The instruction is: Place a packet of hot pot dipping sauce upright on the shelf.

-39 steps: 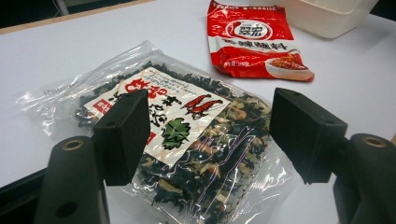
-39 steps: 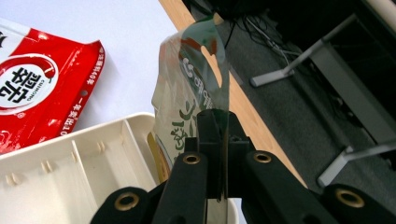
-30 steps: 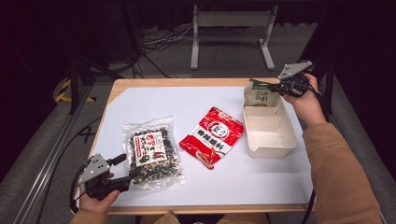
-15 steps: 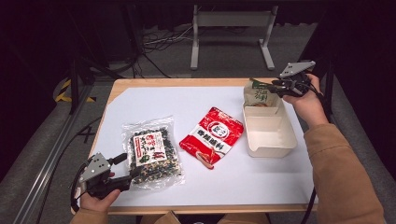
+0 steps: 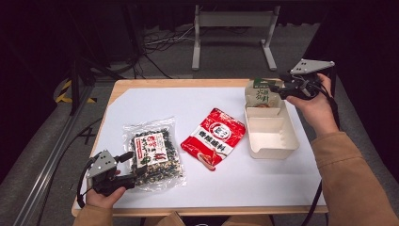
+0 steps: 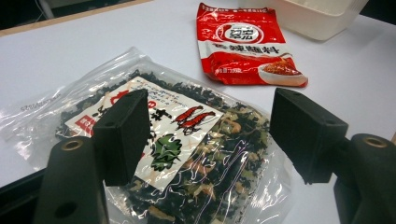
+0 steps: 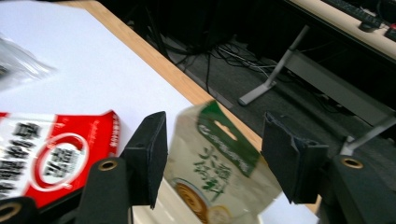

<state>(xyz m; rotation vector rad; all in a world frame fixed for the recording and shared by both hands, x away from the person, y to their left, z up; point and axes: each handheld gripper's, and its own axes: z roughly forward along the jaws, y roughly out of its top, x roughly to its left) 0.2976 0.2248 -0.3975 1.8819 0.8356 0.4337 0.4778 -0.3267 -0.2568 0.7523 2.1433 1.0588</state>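
Jaws of the right gripper (image 5: 278, 89) have just been opening, wide around the green pouch (image 5: 261, 94) standing in the white box (image 5: 273, 141); left gripper (image 5: 134, 168) gapes beside it, over the seaweed bag (image 5: 153, 153).

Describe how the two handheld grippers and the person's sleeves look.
Left gripper: black body, two blocky black jaws with flat pads, a brass-ringed hole at each jaw base, a grey three-cornered plate on top and a black cable. Right gripper: the same black build, with its own grey plate. Both sleeves are tan fabric.
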